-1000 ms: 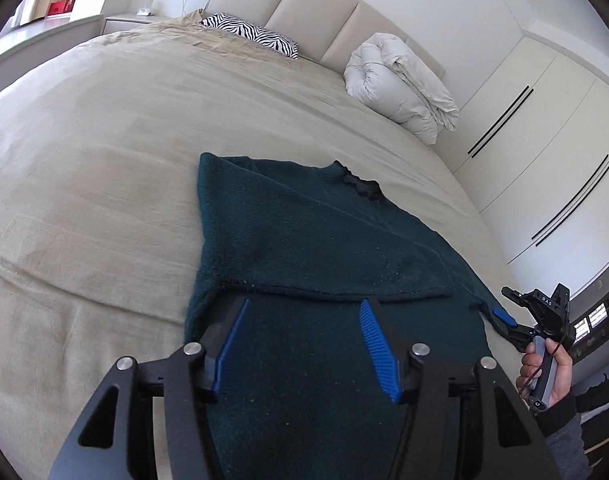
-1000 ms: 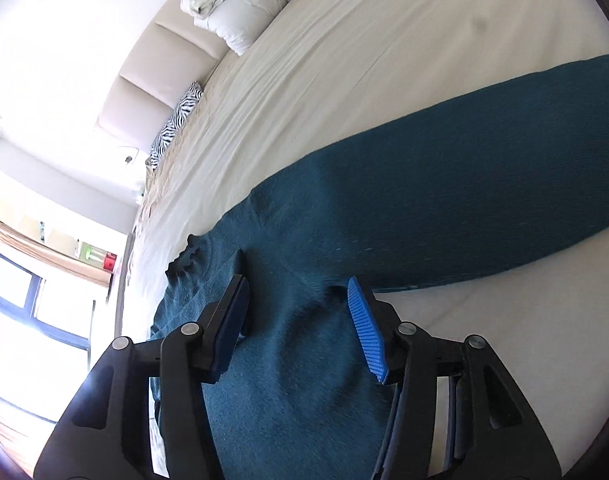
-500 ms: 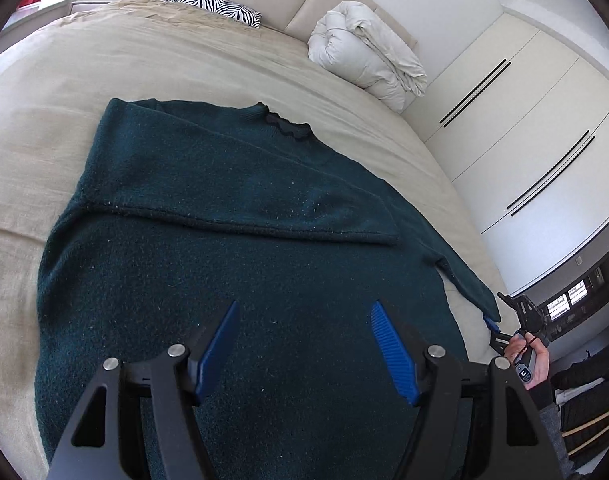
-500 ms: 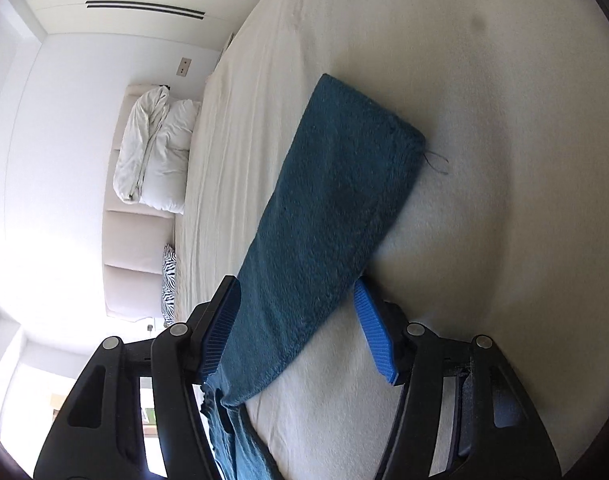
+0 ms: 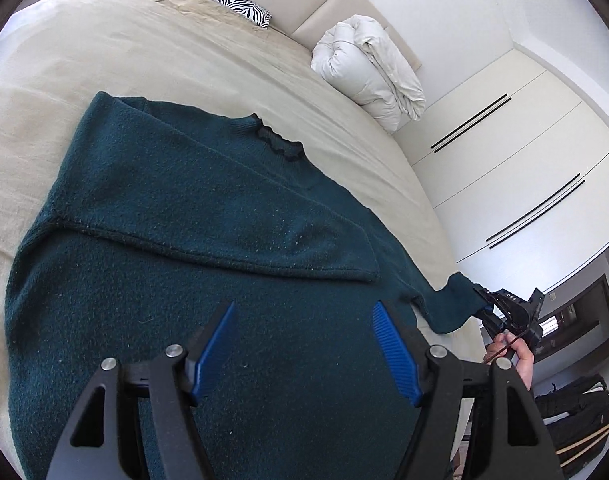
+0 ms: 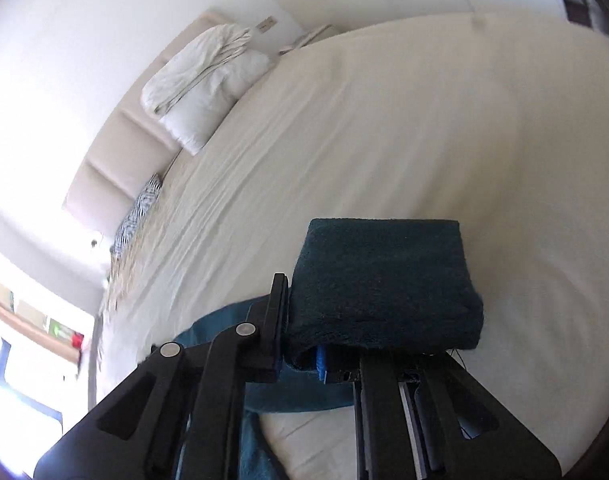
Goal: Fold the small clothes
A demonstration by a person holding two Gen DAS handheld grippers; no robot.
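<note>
1. Sweater (image 5: 208,280) lies flat on the bed (image 5: 104,52), directly under the wide-open left gripper (image 5: 304,344).
2. Right gripper (image 6: 304,356), seemingly clamped on the sleeve cuff (image 6: 384,280), holds it out sideways, away from the body.
3. Sleeve's long axis runs back toward the left gripper, so the fold goes inward.

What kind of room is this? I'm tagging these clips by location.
Almost certainly a bedroom. A dark green sweater lies spread on a wide bed with a padded headboard, a zebra-print pillow and a rolled white duvet; built-in white wardrobes line one wall.
</note>
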